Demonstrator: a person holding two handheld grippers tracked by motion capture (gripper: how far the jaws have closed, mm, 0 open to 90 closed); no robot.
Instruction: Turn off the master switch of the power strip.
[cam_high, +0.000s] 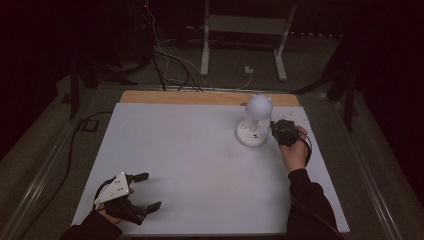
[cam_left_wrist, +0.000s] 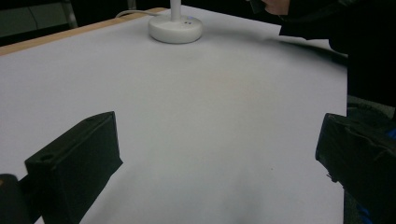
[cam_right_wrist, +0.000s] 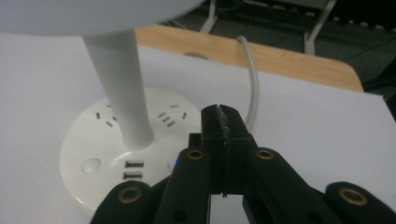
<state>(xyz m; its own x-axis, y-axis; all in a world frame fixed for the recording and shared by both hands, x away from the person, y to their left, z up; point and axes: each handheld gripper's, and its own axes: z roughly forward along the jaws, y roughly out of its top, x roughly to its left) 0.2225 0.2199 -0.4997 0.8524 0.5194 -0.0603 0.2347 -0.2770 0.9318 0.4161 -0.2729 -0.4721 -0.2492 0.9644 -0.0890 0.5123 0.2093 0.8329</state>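
A white counter (cam_high: 190, 160) with a wooden strip along its far edge (cam_high: 200, 97) stands on a grey floor. Beyond it, dark cables (cam_high: 170, 70) lie tangled on the floor near the white legs of a frame (cam_high: 240, 45).

Your left gripper (cam_high: 145, 191), at the lower left of the high view, is black, with a grey three-cornered plate (cam_high: 113, 188) on top, dotted with small pale marks. In its own view the two jaws are blocky, matt black, one with a round hole near its tip. Your right gripper (cam_right_wrist: 223, 122) has black linkage arms with brass-ringed pivot holes and rough-edged pads. You wear dark long sleeves (cam_high: 306, 195), and a black cable (cam_high: 308, 145) loops beside your right hand (cam_high: 295, 150).
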